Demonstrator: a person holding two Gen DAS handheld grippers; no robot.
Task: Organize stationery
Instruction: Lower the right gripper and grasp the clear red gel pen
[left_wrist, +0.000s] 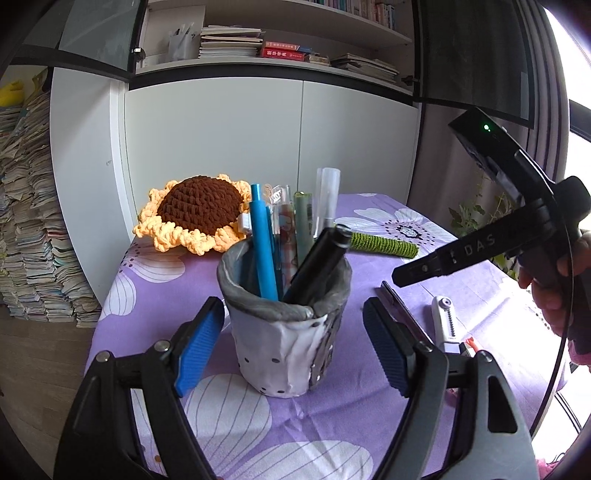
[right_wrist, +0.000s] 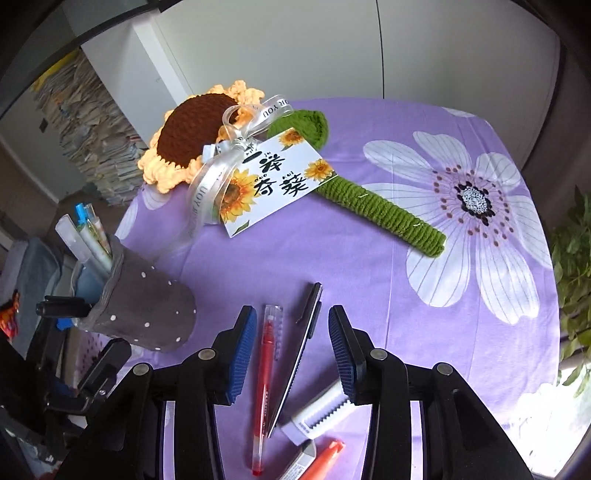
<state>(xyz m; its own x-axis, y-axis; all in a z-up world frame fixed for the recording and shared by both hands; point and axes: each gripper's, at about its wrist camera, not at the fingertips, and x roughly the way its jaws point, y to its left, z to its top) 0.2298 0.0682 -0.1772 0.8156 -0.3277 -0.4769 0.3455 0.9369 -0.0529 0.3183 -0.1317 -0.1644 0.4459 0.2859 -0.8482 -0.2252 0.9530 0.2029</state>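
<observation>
Black left gripper (left_wrist: 293, 343), right gripper (right_wrist: 291, 347): ribbed blue pads, silver screws.

The lower ends of the pens in the pen holder (left_wrist: 284, 332) are hidden by its wall. In the right wrist view, the orange marker (right_wrist: 325, 459) beside the red pen (right_wrist: 264, 387) is cut off by the bottom edge. The white utility knife (left_wrist: 445, 325) right of the holder is partly covered by a gripper finger. Book spines above cannot be read.

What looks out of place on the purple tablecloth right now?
Loose stationery beside the grey fabric pen cup: a red gel pen, a black pen and a white utility knife lie unsorted. The cup stands upright; nothing spilled.
</observation>
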